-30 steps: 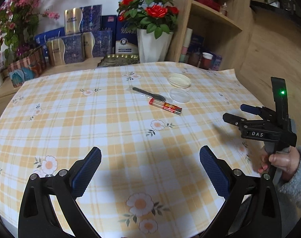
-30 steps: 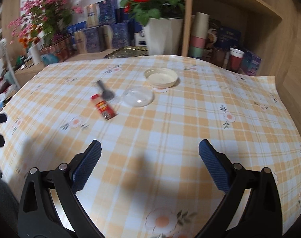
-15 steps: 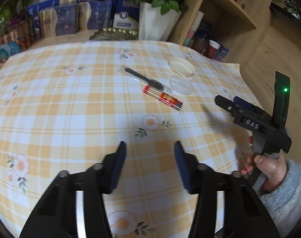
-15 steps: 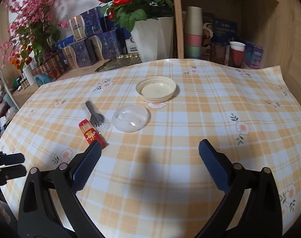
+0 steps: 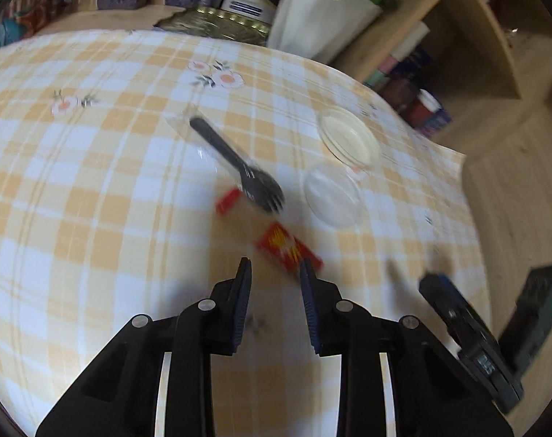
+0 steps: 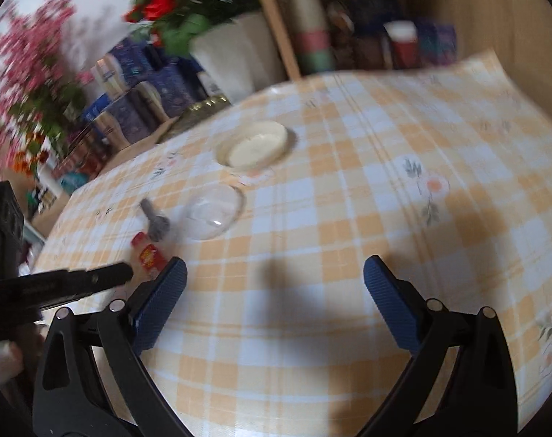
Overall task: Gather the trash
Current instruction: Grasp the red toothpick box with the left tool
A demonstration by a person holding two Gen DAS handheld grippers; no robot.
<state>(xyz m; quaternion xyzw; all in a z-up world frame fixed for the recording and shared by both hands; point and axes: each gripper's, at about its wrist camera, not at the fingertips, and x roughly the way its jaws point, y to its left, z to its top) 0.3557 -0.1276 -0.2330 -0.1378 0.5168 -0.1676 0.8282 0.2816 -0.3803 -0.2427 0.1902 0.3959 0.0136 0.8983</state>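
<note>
Left wrist view: left gripper (image 5: 274, 271) hung low over the table (image 5: 94, 189), jaws parted only a narrow gap, nothing between them. The red packet (image 5: 286, 247) lay just ahead, its near end touching or just behind the right fingertip; blur made contact unclear. The black fork (image 5: 239, 167) in a clear wrapper lay diagonally beyond, tines near the packet's far red end. The clear lid (image 5: 332, 198) sat right of the fork, the cream dish (image 5: 348, 138) just behind it, nearly touching. Dish looked empty. Wide bare cloth to the left and near side. The table's right edge dropped off near the right gripper (image 5: 439, 287), which sat low right over that edge zone.

Right wrist view: right gripper (image 6: 274, 280) had its jaws spread wide, holding nothing, with open cloth ahead. Dish (image 6: 255, 145) and lid (image 6: 212, 213) lay ahead left, then fork (image 6: 155, 222) and packet (image 6: 148, 255). The left gripper (image 6: 124, 273) came in from the left, tip just beside the packet. The table's (image 6: 421, 127) far edge met the shelf (image 6: 348, 36); the cloth corner curled at right.
</note>
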